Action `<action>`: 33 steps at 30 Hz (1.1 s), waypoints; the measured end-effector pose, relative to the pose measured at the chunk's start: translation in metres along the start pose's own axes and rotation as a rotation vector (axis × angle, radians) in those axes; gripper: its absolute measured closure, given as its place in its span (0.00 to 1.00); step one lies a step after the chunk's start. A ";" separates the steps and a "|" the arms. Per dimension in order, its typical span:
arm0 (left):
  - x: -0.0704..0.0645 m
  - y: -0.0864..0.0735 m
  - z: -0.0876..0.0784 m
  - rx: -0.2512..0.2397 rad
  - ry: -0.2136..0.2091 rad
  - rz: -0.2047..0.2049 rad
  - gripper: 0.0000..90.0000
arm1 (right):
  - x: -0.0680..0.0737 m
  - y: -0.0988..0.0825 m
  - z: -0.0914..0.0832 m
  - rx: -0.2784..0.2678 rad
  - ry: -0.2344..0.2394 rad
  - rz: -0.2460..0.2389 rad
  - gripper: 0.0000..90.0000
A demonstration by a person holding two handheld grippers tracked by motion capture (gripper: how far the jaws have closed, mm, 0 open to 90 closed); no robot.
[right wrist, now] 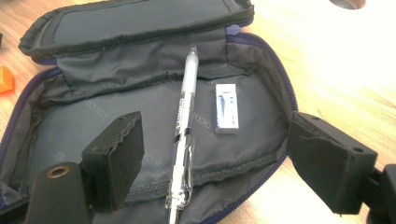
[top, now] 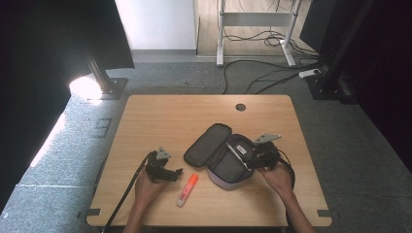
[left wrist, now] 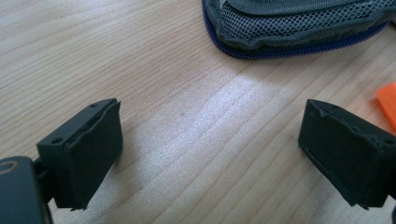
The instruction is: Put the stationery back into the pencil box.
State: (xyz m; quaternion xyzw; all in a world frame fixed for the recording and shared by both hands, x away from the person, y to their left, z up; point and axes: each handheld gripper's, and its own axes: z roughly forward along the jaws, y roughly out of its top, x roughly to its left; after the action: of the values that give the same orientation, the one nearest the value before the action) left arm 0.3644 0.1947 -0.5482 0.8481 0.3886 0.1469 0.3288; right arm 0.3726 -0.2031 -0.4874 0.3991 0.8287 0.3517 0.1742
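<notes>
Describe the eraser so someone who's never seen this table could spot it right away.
On the wooden table lies an open grey pencil case, its lid flipped back. Inside, on the lining, the eraser lies just beside a clear pen. It is the small, flat white block in a blue-printed sleeve, far shorter than the pen.

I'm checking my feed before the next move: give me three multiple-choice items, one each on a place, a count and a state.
1. Where does the highlighter lie?
A. on the table beside the pencil case
B. inside the pencil case
C. between the left gripper's jaws

2. How many items lie inside the pencil case?
A. none
B. two
C. four

3. How do the right gripper's jaws stand?
A. clamped on the pen
B. shut on nothing
C. open

Answers: 1 A, it rests on bare wood between the left gripper and the case. 2 B, a pen and an eraser. 3 C, the jaws stand wide apart over the pen.
</notes>
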 end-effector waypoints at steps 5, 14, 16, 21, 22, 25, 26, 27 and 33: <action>0.000 0.000 0.000 0.000 0.000 0.000 0.07 | -0.001 -0.001 -0.005 -0.012 -0.007 0.006 0.18; 0.000 0.000 0.000 0.000 -0.001 0.000 0.07 | -0.008 -0.008 -0.012 -0.010 -0.039 0.021 0.16; 0.000 0.000 0.000 0.000 0.000 0.000 0.07 | -0.011 -0.011 -0.014 -0.010 -0.047 0.030 0.15; 0.000 0.000 0.000 0.000 0.000 0.000 0.07 | -0.018 -0.018 -0.016 0.003 -0.052 0.045 0.14; 0.000 0.000 0.000 0.000 0.000 0.000 0.07 | -0.019 -0.020 -0.016 0.003 -0.054 0.048 0.14; 0.000 0.000 0.000 0.000 0.000 0.000 0.07 | -0.023 -0.025 -0.018 0.001 -0.056 0.058 0.13; 0.000 0.000 0.000 0.000 0.000 0.000 0.07 | -0.024 -0.027 -0.018 0.001 -0.059 0.061 0.12; 0.000 0.000 0.000 0.000 0.000 0.000 0.07 | -0.025 -0.029 -0.018 0.001 -0.061 0.066 0.11; 0.000 0.000 0.000 0.000 0.001 -0.001 0.07 | -0.030 -0.042 -0.017 0.011 -0.074 0.078 0.03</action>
State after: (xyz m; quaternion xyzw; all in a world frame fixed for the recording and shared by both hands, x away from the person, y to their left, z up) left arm 0.3641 0.1946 -0.5481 0.8479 0.3893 0.1473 0.3285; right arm 0.3594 -0.2525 -0.5056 0.4445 0.8074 0.3389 0.1887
